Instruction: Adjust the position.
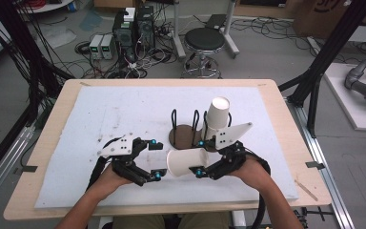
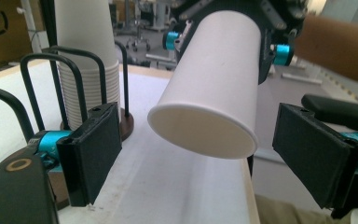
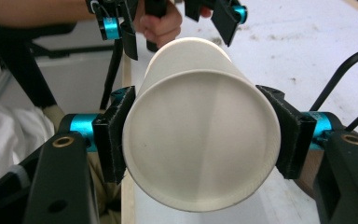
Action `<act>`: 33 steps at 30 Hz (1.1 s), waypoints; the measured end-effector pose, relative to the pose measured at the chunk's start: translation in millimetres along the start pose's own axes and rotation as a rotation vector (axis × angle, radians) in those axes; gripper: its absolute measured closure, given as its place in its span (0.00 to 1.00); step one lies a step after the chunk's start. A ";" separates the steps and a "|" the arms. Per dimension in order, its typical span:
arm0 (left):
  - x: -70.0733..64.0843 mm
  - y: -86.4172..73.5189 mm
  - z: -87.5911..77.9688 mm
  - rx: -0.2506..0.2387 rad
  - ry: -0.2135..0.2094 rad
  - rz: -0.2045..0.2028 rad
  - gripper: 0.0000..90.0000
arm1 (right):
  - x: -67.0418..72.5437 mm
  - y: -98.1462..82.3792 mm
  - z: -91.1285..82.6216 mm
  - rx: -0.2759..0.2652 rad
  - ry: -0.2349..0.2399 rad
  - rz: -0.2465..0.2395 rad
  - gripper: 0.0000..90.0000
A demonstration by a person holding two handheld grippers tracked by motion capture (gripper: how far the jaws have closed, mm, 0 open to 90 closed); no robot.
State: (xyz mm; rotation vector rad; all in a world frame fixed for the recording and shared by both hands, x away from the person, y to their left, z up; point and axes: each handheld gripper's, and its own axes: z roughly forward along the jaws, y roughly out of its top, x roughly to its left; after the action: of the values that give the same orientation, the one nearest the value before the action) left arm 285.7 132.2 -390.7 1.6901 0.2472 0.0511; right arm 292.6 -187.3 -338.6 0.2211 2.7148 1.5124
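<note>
High view: the right hand-held gripper (image 1: 199, 157) is clamped on a single paper cup (image 1: 187, 162), lying level above the bench (image 1: 47, 143) just ahead of the person. Left hand-held gripper (image 1: 156, 160) stands beside the cup's free end, jaws wide, pads clear of it. Judged step: one cup has been parted from the cup stack (image 1: 216, 118) in the wire holder (image 1: 185, 128) beyond the right hand-held gripper. Next move calls for turning the cup upright and setting it down without crushing the wall.
</note>
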 end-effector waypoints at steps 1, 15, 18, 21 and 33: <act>0.3 -0.8 -1.2 -0.009 0.001 -0.001 0.17 | 0.1 -1.8 -0.4 -0.013 0.000 0.010 0.37; -3.2 -5.3 5.6 -0.079 -0.027 -0.009 0.17 | 1.7 -21.3 2.7 -0.166 0.016 0.076 0.37; -3.3 -5.2 7.3 -0.086 -0.025 -0.008 0.17 | 2.2 -22.5 2.6 -0.187 0.022 0.085 0.37; -3.2 -4.7 9.4 -0.096 -0.028 -0.004 0.16 | 2.2 -23.3 2.2 -0.207 0.029 0.090 0.38; -4.8 -3.2 19.9 -0.116 -0.054 -0.002 0.16 | 3.0 -23.0 2.6 -0.238 0.051 0.097 0.38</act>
State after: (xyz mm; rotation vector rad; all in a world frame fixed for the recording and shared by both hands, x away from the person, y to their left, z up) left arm 284.1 112.3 -396.0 1.5734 0.2017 0.0183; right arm 287.3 -196.6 -359.4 0.3151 2.5632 1.8729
